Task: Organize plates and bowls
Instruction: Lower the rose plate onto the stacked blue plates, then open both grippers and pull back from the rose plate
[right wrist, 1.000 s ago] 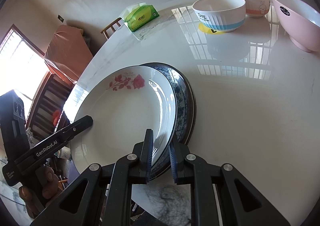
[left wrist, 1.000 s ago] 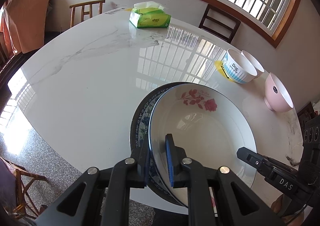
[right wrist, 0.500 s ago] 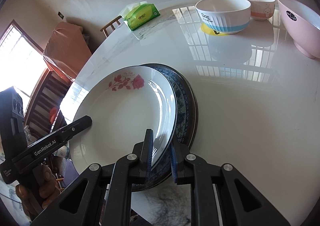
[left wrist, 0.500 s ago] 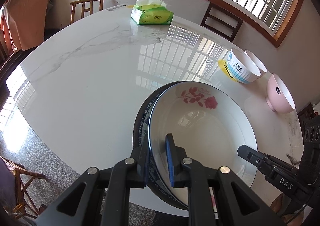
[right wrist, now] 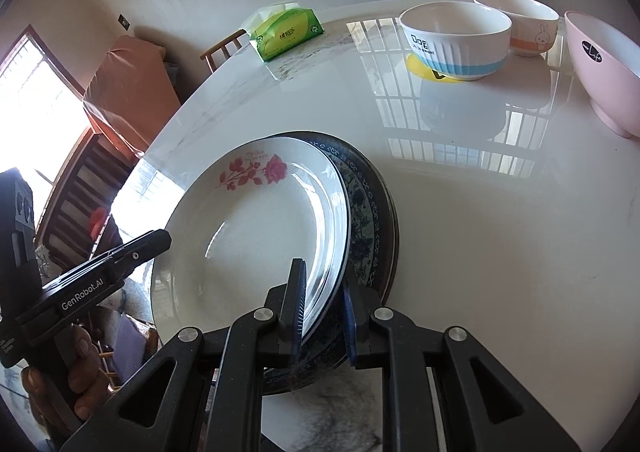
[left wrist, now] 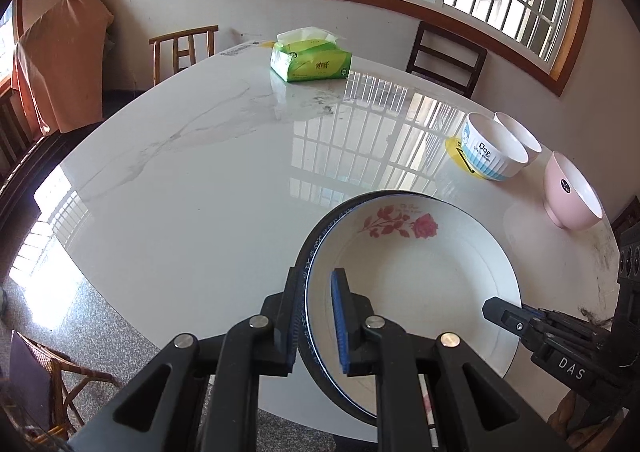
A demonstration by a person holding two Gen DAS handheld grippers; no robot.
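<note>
A white plate with a red rose lies stacked on a blue-patterned plate. My left gripper is shut on the stack's left rim. My right gripper is shut on its right rim. The stack is held over the near edge of the white marble table. A white bowl with a blue band, a white rabbit bowl and a pink bowl stand at the far right.
A green tissue pack lies at the table's far side. A yellow coaster sits under the blue-band bowl. Wooden chairs stand around the table. The right gripper body shows in the left wrist view.
Both grippers have carried the plate stack together, a little forward and toward the bowls. The grip on both rims is unchanged.
</note>
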